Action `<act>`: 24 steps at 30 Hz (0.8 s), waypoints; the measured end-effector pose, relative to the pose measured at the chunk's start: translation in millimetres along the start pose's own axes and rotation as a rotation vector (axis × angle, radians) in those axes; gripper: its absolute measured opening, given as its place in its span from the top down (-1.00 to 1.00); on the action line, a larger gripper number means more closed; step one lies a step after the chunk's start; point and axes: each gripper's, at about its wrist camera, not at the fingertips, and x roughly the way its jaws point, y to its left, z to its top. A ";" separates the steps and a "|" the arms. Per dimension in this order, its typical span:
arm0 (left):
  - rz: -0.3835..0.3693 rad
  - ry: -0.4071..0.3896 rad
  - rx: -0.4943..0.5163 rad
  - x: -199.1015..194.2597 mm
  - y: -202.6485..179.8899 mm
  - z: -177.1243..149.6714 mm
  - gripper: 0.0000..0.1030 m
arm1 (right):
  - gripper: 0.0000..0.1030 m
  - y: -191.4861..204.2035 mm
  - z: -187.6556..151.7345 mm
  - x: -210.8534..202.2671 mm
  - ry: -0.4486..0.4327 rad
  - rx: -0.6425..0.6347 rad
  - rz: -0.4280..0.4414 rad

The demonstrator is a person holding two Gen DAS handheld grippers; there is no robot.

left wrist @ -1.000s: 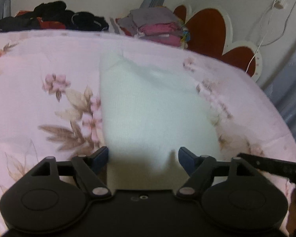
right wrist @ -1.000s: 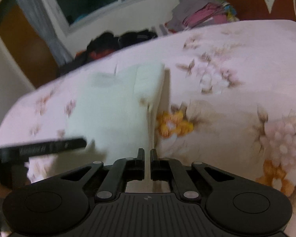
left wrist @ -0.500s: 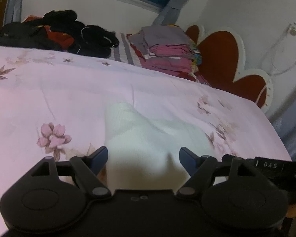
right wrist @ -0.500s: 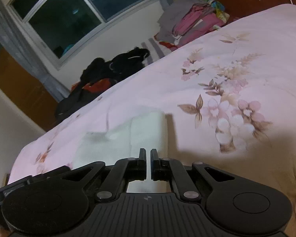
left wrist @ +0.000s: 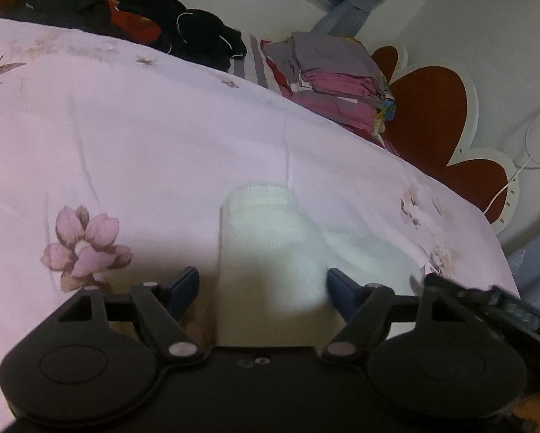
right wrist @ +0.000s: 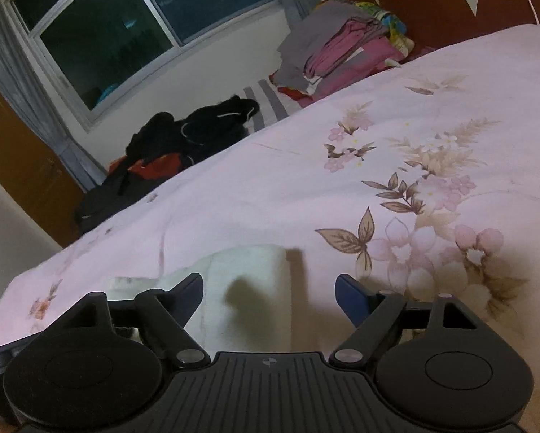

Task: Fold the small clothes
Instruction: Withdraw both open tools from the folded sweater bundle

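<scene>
Left wrist view puts the white garment (left wrist: 270, 238) right in front of you: it lies on the bed (left wrist: 143, 151), its ribbed, rounded end pointing away toward the headboard (left wrist: 428, 115) and its near end running under your left gripper (left wrist: 262, 285). That gripper stands wide, its blue fingertips either side of the cloth and gripping nothing. In the right wrist view the same garment (right wrist: 248, 274) lies between the spread tips of your right gripper (right wrist: 270, 294), also wide and empty.

The risk, as I judge it, is in the next pinch. The cloth is thin and lies flat on a soft quilt, so if you close too low you may catch the bed cover with it and drag both. Close on one layer only and the fold could slide open or go crooked. Your two grippers sit near each other beside the garment, so they could knock together if both reach for it. The black clothes (left wrist: 183, 29) and the folded stack (left wrist: 334, 72) lie far beyond the garment, well apart from it.
</scene>
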 end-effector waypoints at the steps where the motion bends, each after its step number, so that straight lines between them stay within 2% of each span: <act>1: 0.000 -0.001 0.005 0.9 -1.6 0.7 -0.46 | -0.02 -0.4 0.4 5.4 0.017 0.002 0.005; 2: 0.000 -0.002 0.009 1.8 -2.9 0.9 -0.40 | 0.14 -1.2 0.9 12.0 0.038 0.005 0.006; 4: 0.008 -0.007 0.023 3.7 -3.3 0.1 -0.26 | 0.29 -2.0 0.4 20.3 0.053 0.013 0.014; 5: 0.013 -0.014 0.038 4.2 -3.8 -0.6 -0.08 | 0.54 -0.5 -0.4 20.8 0.051 0.002 0.023; 6: 0.020 -0.023 0.053 5.3 -4.6 -1.2 -0.05 | 0.74 3.7 -1.2 20.0 0.040 -0.042 0.011; 8: 0.020 -0.039 0.062 6.7 -2.8 -3.0 -0.06 | 0.75 7.0 -5.8 24.1 0.022 -0.132 -0.080; 10: 0.036 -0.040 0.076 6.8 -7.8 -2.8 -0.12 | 0.74 -4.6 -4.8 28.5 0.028 -0.073 -0.065; 13: 0.059 -0.023 0.108 2.7 -16.8 -2.3 -0.35 | 0.74 2.7 -6.4 25.0 0.043 -0.125 -0.085; 14: 0.067 -0.015 0.110 0.8 -18.2 -2.2 -0.50 | 0.71 3.7 -6.8 22.1 0.043 -0.126 -0.083; 16: 0.074 -0.015 0.122 -7.4 -20.1 -4.4 -0.52 | 0.25 4.2 -7.1 11.5 0.026 -0.106 -0.089; 17: 0.076 -0.018 0.136 -11.9 -21.1 -5.9 -0.52 | -0.17 4.9 -8.7 5.5 0.010 -0.107 -0.089; 18: 0.083 -0.023 0.154 -16.9 -22.9 -8.4 -0.55 | -0.30 6.1 -11.4 -1.7 -0.005 -0.114 -0.079; 24: 0.091 -0.015 0.215 -39.3 -31.7 -24.7 -0.55 | -0.29 18.1 -30.4 -28.8 0.036 -0.151 0.005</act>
